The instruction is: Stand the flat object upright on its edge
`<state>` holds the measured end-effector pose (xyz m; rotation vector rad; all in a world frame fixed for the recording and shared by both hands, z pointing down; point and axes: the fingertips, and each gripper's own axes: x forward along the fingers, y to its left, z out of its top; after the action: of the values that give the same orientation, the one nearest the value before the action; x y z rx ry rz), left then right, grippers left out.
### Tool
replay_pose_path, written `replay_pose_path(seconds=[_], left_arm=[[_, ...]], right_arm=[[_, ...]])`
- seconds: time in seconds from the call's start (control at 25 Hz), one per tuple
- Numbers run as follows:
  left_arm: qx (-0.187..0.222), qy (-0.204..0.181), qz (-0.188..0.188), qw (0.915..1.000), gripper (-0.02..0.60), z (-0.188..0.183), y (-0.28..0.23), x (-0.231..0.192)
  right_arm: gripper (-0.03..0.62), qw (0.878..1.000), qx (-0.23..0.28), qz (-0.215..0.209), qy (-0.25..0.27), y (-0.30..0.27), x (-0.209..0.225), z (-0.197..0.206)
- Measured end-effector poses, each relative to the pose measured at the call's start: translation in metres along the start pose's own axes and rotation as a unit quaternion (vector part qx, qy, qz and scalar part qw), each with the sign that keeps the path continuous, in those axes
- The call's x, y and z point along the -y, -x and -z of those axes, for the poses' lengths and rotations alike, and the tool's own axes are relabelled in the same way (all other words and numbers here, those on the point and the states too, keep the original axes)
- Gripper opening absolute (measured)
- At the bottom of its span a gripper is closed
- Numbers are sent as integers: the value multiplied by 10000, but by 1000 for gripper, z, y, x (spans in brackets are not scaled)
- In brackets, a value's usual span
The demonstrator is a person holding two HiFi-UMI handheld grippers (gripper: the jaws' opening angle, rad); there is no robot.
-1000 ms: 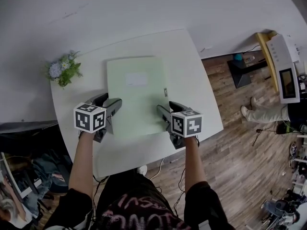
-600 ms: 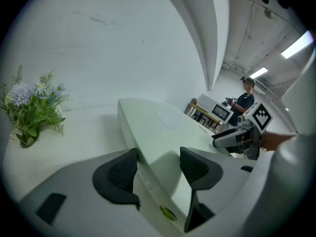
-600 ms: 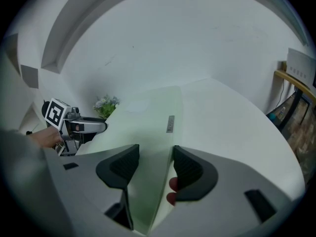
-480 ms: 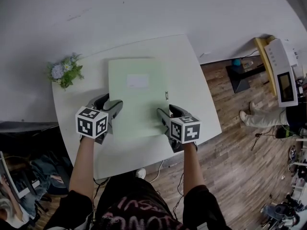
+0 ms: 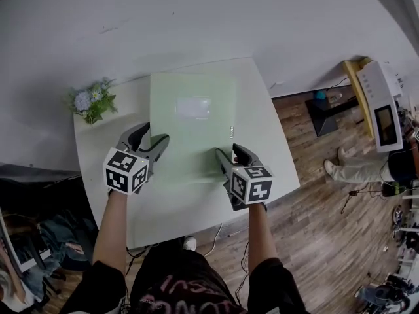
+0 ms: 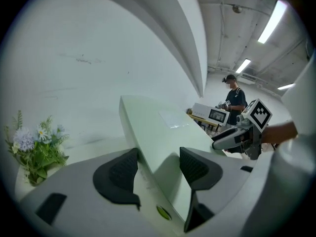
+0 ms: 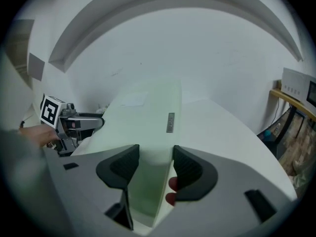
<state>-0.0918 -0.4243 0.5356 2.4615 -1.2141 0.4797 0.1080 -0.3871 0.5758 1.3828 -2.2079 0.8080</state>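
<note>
A pale green flat rectangular board lies lengthwise over the middle of a white table with rounded corners, its near end held between the two grippers. The left gripper is clamped on the board's left edge; in the left gripper view its dark ribbed pads sit either side of the sheet. The right gripper is clenched on the right edge in the same way. From both gripper views the board looks raised and tilted off the tabletop at the near end, though whether its far edge rests on the table is hard to tell. A small bunch of blue and white flowers with green leaves stands at the table's left corner, well apart from the board. A plain white wall backs the table. Brown wooden plank flooring spreads to the right, where a yellow stand carrying a white device stands. Strip lights run along the ceiling.
</note>
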Motion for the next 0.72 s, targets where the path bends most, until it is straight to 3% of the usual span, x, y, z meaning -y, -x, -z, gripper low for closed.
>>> replay_pose_path(seconds=[0.4,0.72], left_arm=[[946,-742,-85,9927,274,-39,10,14],[1644,-1377,-292,9763,273,-50,24,28]], right_arm=[[232,9962,777,252,289,15,3,-19],[232,9857,1490,444,651,27,-1,-28]])
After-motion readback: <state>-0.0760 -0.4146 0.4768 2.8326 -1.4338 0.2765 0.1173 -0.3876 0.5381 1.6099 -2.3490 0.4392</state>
